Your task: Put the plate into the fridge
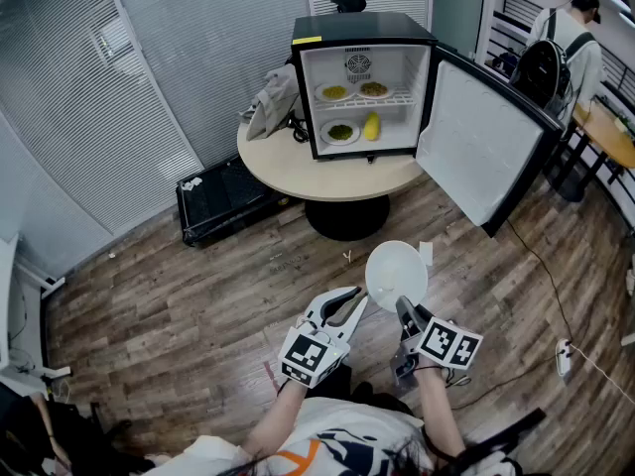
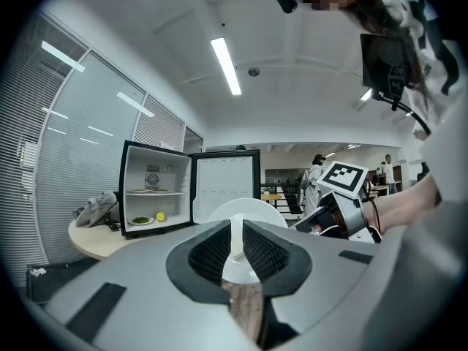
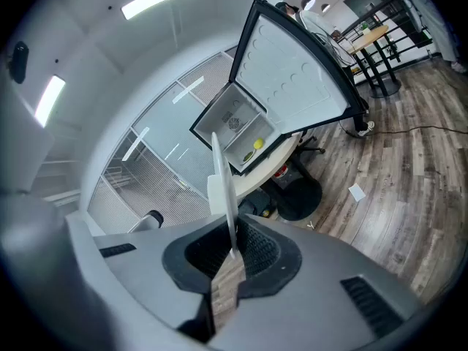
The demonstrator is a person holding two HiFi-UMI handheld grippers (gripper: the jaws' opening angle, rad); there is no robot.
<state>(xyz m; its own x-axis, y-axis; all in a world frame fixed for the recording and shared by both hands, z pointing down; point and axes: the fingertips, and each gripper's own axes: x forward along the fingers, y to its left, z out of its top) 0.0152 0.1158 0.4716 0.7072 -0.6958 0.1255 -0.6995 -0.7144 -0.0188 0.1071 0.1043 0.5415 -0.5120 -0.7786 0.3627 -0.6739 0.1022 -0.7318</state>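
- the round white plate (image 1: 397, 274) was held in the air over the wood-plank floor (image 1: 198, 296). it was well apart from the small black fridge (image 1: 362, 28), which stood open on the round beige tabletop (image 1: 288, 167).
- the left gripper (image 1: 355, 298) was clenched on the plate's lower left rim, and the rim filled the gap between its fingers (image 2: 208, 254).
- the right gripper (image 1: 405, 310) was clenched on the lower rim, with the plate edge-on between its fingers (image 3: 259, 248).
- handling, as judged: the plate looked thin, stiff and light. its smooth surface was likely to slip, and it would probably break if dropped.
- hold point, as judged: the rim was the only part the fingers could span. both holds sat close together on one side, so the far edge hung unsupported and could tip.
- the fridge's white wire shelf (image 1: 397, 98) carried two filled dishes, so the bare right side of the bottom compartment looked like the easier place.
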